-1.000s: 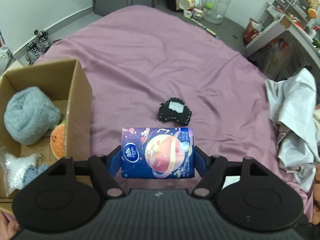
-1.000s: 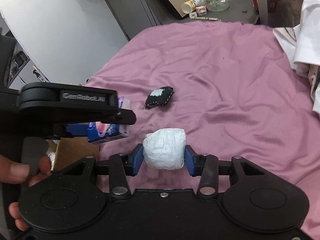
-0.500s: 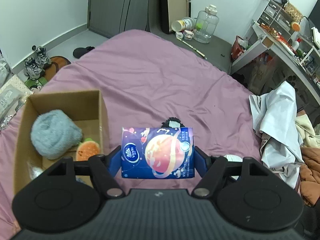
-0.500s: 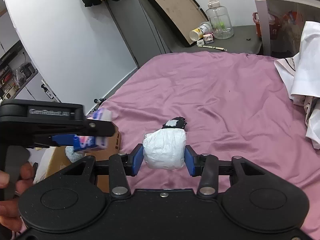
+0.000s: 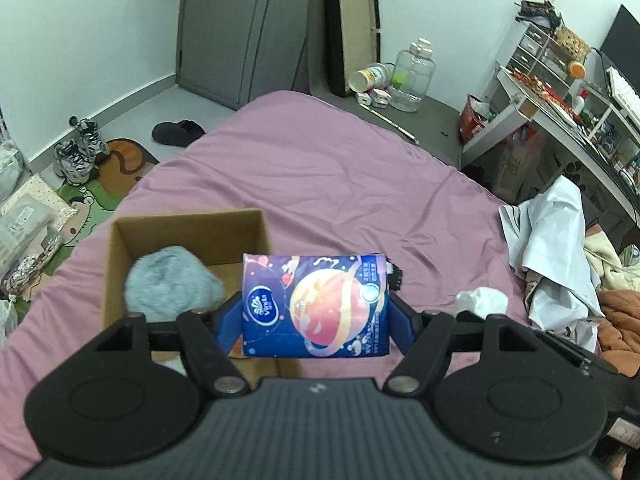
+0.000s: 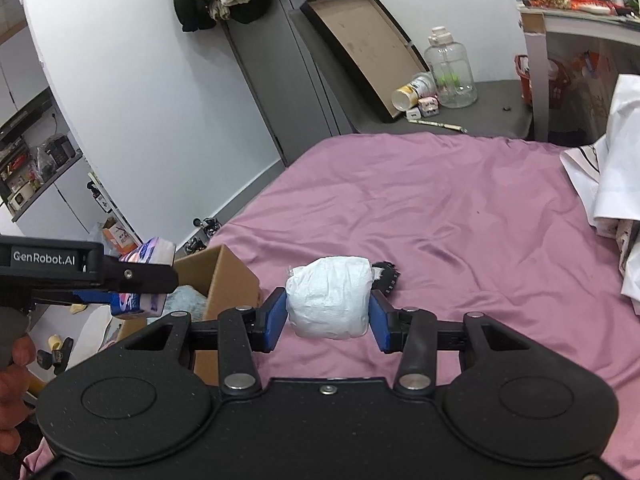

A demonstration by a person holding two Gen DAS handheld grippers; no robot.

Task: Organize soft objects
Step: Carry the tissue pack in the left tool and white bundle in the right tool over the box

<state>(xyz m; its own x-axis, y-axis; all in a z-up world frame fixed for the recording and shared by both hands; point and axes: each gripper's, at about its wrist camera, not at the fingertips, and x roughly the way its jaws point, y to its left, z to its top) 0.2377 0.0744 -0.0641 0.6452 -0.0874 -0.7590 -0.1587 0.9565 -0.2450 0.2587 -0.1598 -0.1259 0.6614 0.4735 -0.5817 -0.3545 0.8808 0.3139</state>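
My left gripper (image 5: 316, 312) is shut on a blue tissue pack (image 5: 316, 306) with a planet print and holds it high above the purple bed, just right of the open cardboard box (image 5: 120, 240). The box holds a grey fluffy ball (image 5: 172, 284); its other contents are mostly hidden. My right gripper (image 6: 328, 320) is shut on a white crumpled bundle (image 6: 328, 300), also raised above the bed. The bundle also shows in the left wrist view (image 5: 480, 300). A small black soft toy (image 6: 384, 276) lies on the bed, mostly hidden behind the bundle. The tissue pack shows at the left of the right wrist view (image 6: 144, 276).
The purple bed sheet (image 5: 320, 168) stretches ahead. A pile of white and orange clothes (image 5: 560, 248) lies at the bed's right edge. Shoes (image 5: 80, 152), a mat and bags are on the floor to the left. A desk (image 5: 560, 92) and a big bottle (image 5: 412, 76) stand beyond.
Both grippers have risen and pulled back from the bed with their objects held. The box and black toy now look farther below, and more of the room shows.
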